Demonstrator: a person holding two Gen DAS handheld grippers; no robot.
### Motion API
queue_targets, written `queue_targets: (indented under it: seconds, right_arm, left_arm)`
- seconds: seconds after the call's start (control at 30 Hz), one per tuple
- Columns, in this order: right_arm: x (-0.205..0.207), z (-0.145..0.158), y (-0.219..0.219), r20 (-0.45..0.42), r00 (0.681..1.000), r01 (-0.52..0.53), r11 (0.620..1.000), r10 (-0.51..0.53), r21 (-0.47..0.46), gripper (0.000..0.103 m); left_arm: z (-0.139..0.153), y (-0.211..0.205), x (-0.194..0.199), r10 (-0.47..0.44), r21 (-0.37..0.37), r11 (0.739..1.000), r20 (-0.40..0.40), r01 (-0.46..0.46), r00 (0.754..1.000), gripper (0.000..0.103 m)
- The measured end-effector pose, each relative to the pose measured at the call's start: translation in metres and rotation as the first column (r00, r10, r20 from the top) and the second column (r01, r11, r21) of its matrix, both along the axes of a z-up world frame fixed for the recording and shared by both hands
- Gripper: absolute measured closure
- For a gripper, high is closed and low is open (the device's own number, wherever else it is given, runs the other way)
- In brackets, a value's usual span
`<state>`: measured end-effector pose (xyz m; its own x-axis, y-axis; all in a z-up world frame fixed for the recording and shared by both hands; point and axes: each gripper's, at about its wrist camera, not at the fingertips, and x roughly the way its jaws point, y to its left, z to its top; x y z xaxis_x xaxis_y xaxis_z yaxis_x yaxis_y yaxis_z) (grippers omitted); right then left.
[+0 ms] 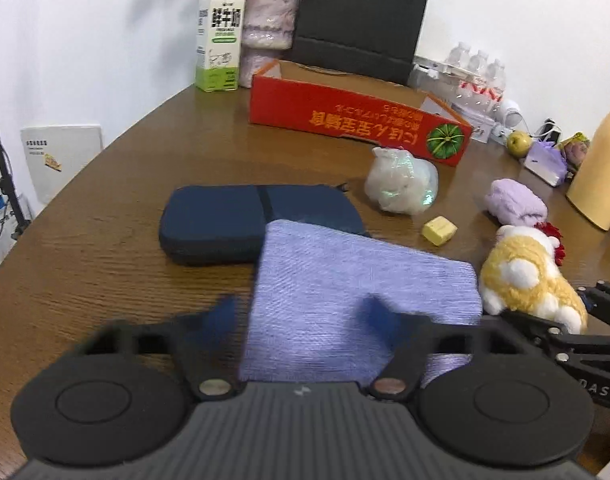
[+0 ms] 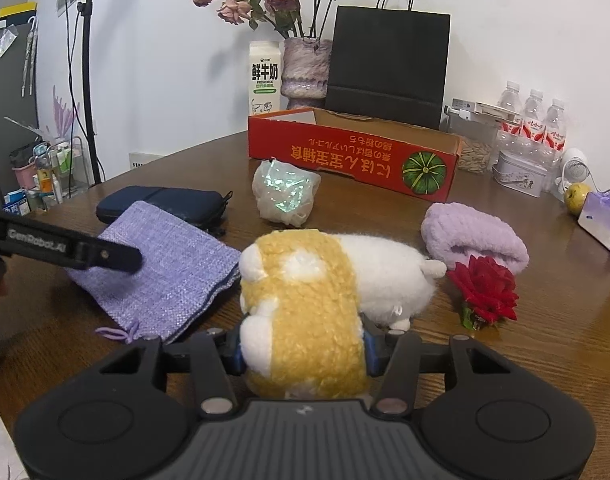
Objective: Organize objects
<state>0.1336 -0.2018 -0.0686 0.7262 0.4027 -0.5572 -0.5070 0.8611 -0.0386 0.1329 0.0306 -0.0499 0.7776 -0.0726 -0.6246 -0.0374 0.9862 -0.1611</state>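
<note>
- My right gripper (image 2: 303, 350) is clenched on the yellow-and-white plush toy (image 2: 305, 300): the blue pads press its yellow body from both sides, its white end pointing away towards the red box (image 2: 353, 156).
- My left gripper (image 1: 301, 312) hangs with its jaws parted over the near part of the lavender fabric pouch (image 1: 345, 280). One blue fingertip (image 1: 379, 312) shows against the cloth, the other against the table (image 1: 105, 280); both are blurred, and I see nothing pinched.
- The pouch lies flat on the table, its far corner overlapping the navy zip case (image 1: 225, 220), its right edge just beside the plush.
- Past the plush lie a red rose (image 2: 487, 290), a lilac fluffy roll (image 2: 473, 236) and a wrapped white bundle (image 2: 285, 192).
</note>
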Motion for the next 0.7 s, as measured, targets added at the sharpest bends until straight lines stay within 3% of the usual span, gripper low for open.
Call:
queue_targets:
  seconds: [0.03, 0.07, 0.13, 0.33, 0.7]
  right_arm:
    - [0.0, 0.0, 0.0, 0.0, 1.0, 0.0, 1.0, 0.0, 0.0, 0.054]
    - [0.0, 0.001, 0.0, 0.0, 1.0, -0.001, 1.0, 0.001, 0.001, 0.054]
    - [-0.001, 0.001, 0.0, 0.005, 1.0, -0.002, 1.0, 0.002, 0.003, 0.054]
    - [-0.009, 0.01, -0.001, 0.059, 0.998, 0.0, 1.0, -0.001, 0.022, 0.054]
    - [-0.012, 0.041, 0.001, 0.127, 0.992, -0.009, 0.999, 0.004, 0.036, 0.054]
  left_arm:
    - [0.002, 0.001, -0.001, -0.015, -0.029, 0.999, 0.002, 0.015, 1.0, 0.089]
    - [0.005, 0.0, -0.004, -0.02, -0.035, 0.999, 0.015, 0.02, 1.0, 0.095]
    - [0.015, -0.004, -0.013, -0.026, 0.009, 1.0, 0.054, 0.025, 0.998, 0.096]
    - [0.045, -0.011, -0.033, -0.055, 0.036, 0.998, 0.152, 0.05, 0.987, 0.096]
    - [0.089, -0.029, -0.038, -0.092, 0.086, 0.994, 0.258, 0.072, 0.962, 0.096]
